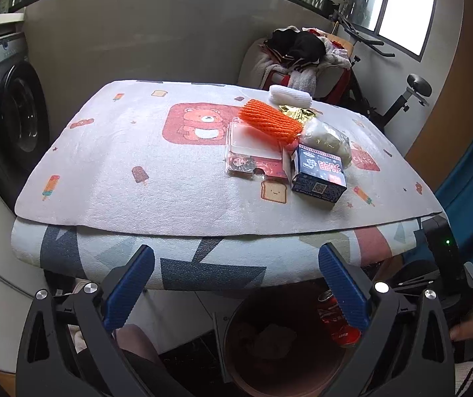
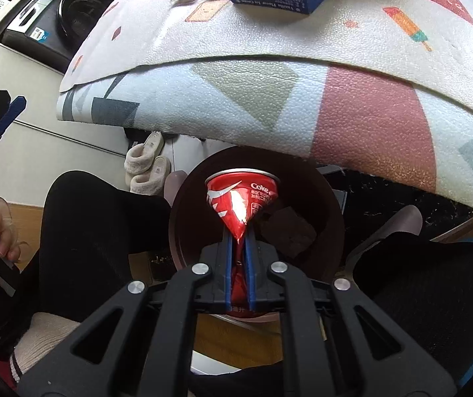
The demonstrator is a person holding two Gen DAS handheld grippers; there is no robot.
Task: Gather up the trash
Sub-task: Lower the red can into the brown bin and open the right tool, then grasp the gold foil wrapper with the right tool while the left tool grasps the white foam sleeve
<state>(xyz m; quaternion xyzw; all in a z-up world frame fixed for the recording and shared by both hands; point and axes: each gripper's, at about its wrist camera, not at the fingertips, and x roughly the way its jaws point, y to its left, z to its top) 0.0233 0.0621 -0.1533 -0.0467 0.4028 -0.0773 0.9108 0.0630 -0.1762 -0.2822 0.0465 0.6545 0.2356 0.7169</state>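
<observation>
- Your right gripper [image 2: 240,231] has its fingers clenched on a crushed red Coke can [image 2: 241,198], pinched at the flattened waist; the can's round end points away, toward 12 o'clock in the right wrist view.
- The can hangs directly over the mouth of the dark round bin [image 2: 329,198], which stands on the floor under the surface's edge. Held there, a release should drop it straight in.
- Something crumpled already lies in the bin, at 3 o'clock of the can.
- Your left gripper [image 1: 236,284] hangs with fingers released and wide apart, nothing between them, aimed across the surface [image 1: 137,152]. It looks parked ready for the next pick.
- Still waiting on the surface, clustered toward 2 o'clock in the left wrist view: blue carton [image 1: 319,175], orange foam net [image 1: 269,124], white foam net [image 1: 289,96], clear plastic tray [image 1: 253,152], gold wrapper [image 1: 297,112], and a clear bag [image 1: 327,139].
- Judgement: early in the task; most trash remains uncollected.
</observation>
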